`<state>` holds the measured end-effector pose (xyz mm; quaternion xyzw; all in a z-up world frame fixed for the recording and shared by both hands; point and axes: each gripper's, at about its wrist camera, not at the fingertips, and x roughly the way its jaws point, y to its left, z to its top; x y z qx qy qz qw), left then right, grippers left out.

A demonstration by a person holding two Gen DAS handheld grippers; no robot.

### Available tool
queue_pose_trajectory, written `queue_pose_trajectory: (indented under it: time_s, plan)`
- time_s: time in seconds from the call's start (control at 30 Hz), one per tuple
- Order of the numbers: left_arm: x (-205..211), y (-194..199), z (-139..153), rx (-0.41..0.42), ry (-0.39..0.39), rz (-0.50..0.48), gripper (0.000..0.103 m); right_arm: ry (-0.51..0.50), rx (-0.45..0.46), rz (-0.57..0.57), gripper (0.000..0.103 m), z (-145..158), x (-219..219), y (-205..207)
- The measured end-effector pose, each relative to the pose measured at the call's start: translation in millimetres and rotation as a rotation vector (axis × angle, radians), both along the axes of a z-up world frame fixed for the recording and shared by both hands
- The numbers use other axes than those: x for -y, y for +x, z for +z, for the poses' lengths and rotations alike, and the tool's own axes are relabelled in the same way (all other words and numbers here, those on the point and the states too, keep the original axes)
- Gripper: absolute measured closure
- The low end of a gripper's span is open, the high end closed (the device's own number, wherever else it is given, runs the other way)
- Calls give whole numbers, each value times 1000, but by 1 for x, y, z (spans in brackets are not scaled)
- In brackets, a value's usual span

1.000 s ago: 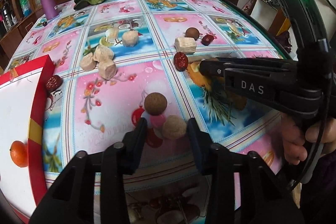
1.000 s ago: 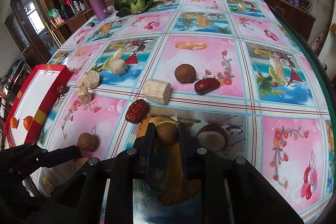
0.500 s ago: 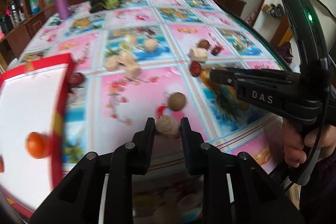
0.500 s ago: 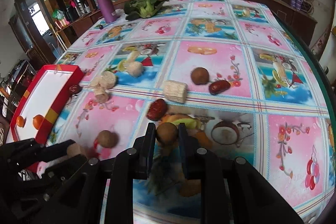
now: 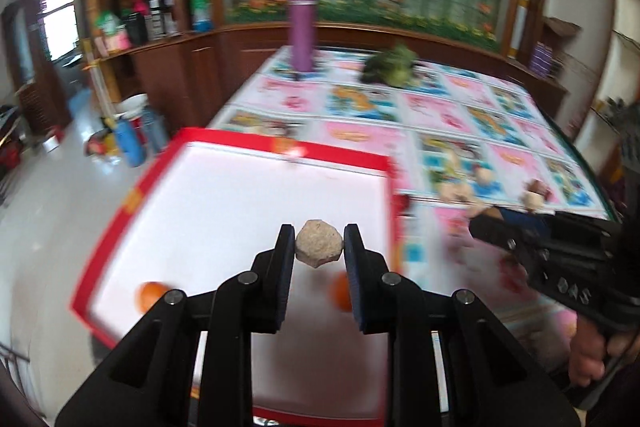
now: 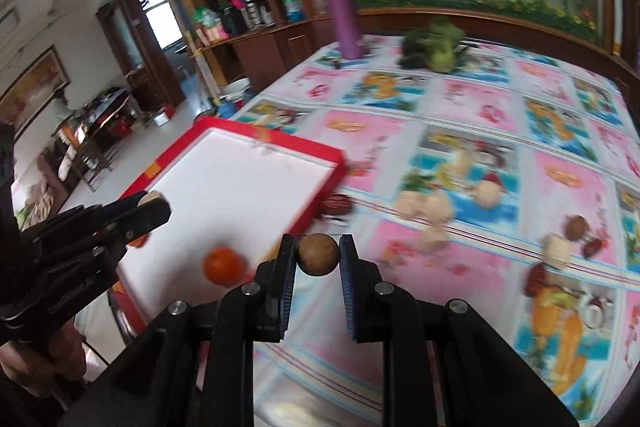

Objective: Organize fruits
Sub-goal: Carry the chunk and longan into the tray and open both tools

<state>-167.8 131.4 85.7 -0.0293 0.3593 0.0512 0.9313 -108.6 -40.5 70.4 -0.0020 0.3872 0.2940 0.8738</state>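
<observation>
The left tool (image 5: 319,245) is clamping a pale, rough lump (image 5: 319,243) between its fingers and holding it up over the white floor of the red-rimmed tray (image 5: 280,151). Two oranges (image 5: 151,295) are lying in the tray's near end, one to each side of that tool (the second is half hidden behind its right finger). The tray is sitting at the left edge of the desk (image 6: 472,99), which is wearing a bright fruit-print cloth.

The right tool (image 6: 318,253) is gripping a round brown fruit (image 6: 318,253) tightly, and it is hanging just past the tray's right rim, above the cloth rather than above the tray. In its view the left tool (image 6: 154,205) is reaching in from the left over the tray with the pale lump (image 6: 149,198) showing at its tip, and one orange (image 6: 224,265) is sitting near the tray's corner.

The rest of the fruit is waiting out on the cloth: a dark red date (image 6: 335,205) touching the tray's outer rim, a cluster of pale chunks (image 6: 426,209) a little beyond it, and farther right a brown ball (image 6: 576,227), another pale chunk (image 6: 557,250) and more dates (image 6: 536,277). At the far end a purple flask (image 5: 302,27) is standing upright, with a leafy green (image 6: 434,49) lying near it. Much of both views is blurring.
</observation>
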Motion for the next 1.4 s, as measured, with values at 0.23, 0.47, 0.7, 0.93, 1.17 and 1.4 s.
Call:
queue_pose_trajectory:
  time_s: [0.23, 0.47, 0.7, 0.93, 1.17, 1.4]
  plan:
    - [-40, 5, -21, -37, 15, 110, 76, -28, -6, 96, 83, -7, -67, 0]
    - [-66, 20, -39, -100, -5, 159, 76, -80, -64, 110, 83, -20, -110, 21]
    - [-88, 24, -51, -164, -25, 199, 76, -115, -122, 108, 83, -30, -133, 25]
    - [-96, 27, -52, -173, -16, 222, 76, -124, -169, 86, 83, -41, -134, 33]
    - [-95, 26, -48, -179, -2, 232, 57, -120, -204, 93, 81, -40, -129, 31]
    - [-82, 21, -36, -155, 13, 219, 41, -65, -140, 97, 81, -18, -105, 17]
